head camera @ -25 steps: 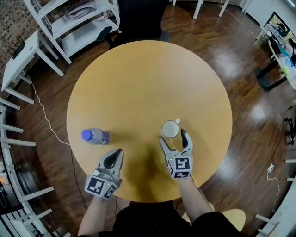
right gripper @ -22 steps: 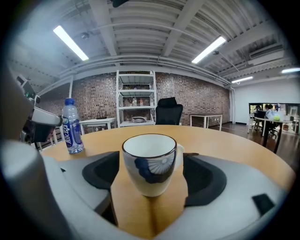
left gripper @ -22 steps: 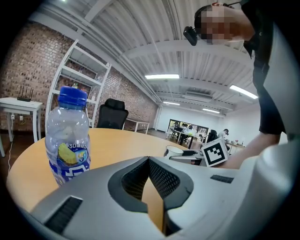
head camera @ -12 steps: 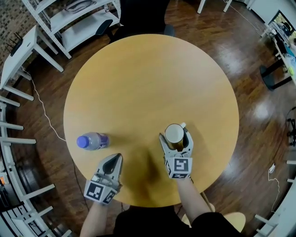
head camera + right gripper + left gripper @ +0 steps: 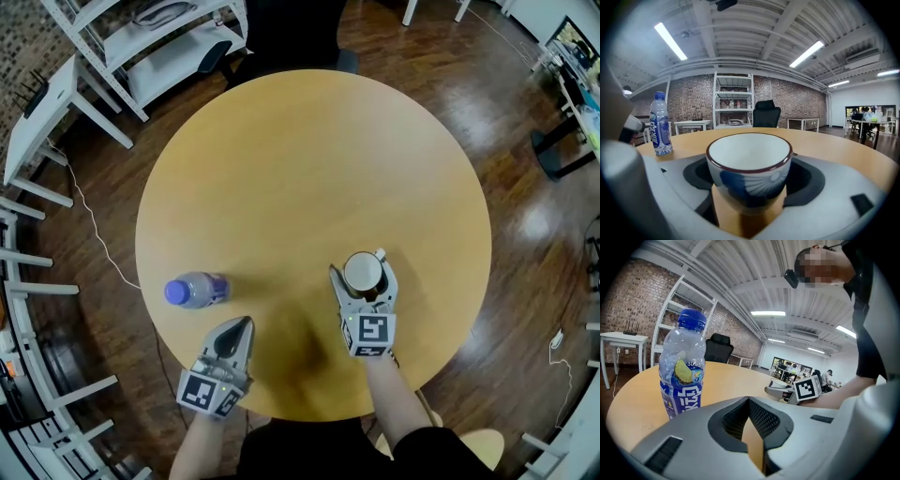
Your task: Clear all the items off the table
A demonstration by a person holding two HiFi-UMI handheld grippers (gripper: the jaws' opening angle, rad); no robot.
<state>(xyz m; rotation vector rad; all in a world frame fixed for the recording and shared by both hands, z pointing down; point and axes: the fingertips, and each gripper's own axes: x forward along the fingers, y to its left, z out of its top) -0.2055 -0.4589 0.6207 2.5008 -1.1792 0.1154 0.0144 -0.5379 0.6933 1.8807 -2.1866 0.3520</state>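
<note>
Straddling the cup (image 5: 363,272), the right hand-held gripper (image 5: 362,279) has its jaws wide apart, one on either side of the cup body. The jaws have just been closing in a little, with the cup between them. Can't tell whether the pads touch the cup wall. The cup stands upright on the surface (image 5: 300,159); white inside, dark rim, blue pattern outside, small handle on the side away from the person. The surface's near edge is not far from the cup. The left hand-held gripper (image 5: 242,326) sits left of the cup and a bit nearer the person, jaws fully together, holding nothing. The bottle (image 5: 195,290), with blue cap and blue label, stands upright well left of the cup. It is just beyond the left hand-held gripper's tips and clear of them.
</note>
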